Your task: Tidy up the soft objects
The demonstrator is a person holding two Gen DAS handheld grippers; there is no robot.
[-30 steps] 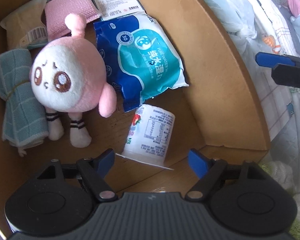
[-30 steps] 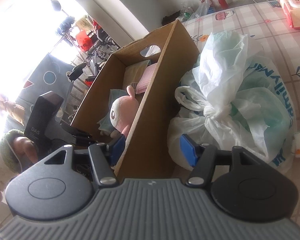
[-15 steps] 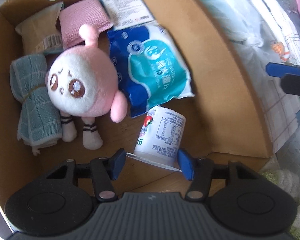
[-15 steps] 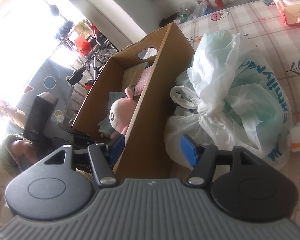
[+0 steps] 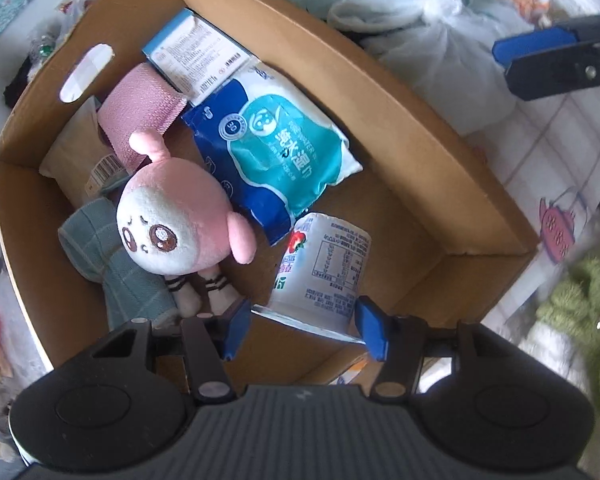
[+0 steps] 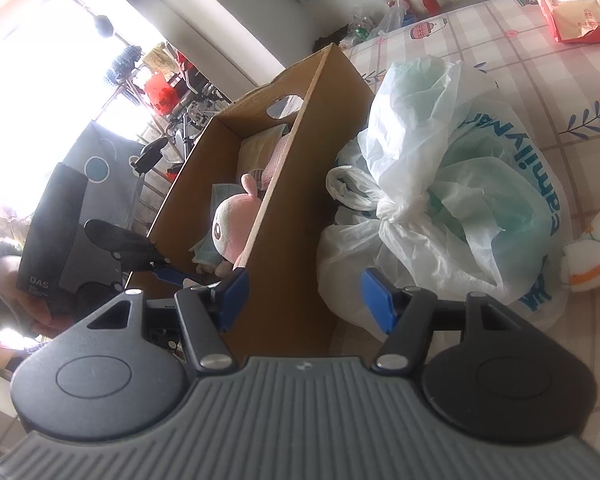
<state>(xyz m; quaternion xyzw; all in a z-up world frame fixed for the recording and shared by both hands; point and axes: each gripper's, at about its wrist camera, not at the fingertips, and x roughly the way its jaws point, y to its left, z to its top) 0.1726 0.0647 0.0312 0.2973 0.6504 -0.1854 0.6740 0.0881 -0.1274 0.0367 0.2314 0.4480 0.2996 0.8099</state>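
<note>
Left gripper (image 5: pixel 302 330) clamping the foil rim of the yogurt cup (image 5: pixel 324 268) over the cardboard box (image 5: pixel 380 92), right gripper (image 6: pixel 302 300) idling apart and empty; risk: thin rim is slipping, cup dropping onto plush toy (image 5: pixel 172 228).

Cardboard box (image 5: pixel 400 92) on the bed: plush toy (image 5: pixel 172 224) lies at its middle, rolled towel (image 5: pixel 116 272) just left of it, wet-wipes pack (image 5: pixel 276 152) to its right, yogurt cup (image 5: pixel 324 268) lying on its side nearest the camera, flat carton (image 5: pixel 196 52) and folded cloth (image 5: pixel 144 108) at the far end. Tied plastic bag (image 6: pixel 452 184) sits right of the box, touching its wall.
</note>
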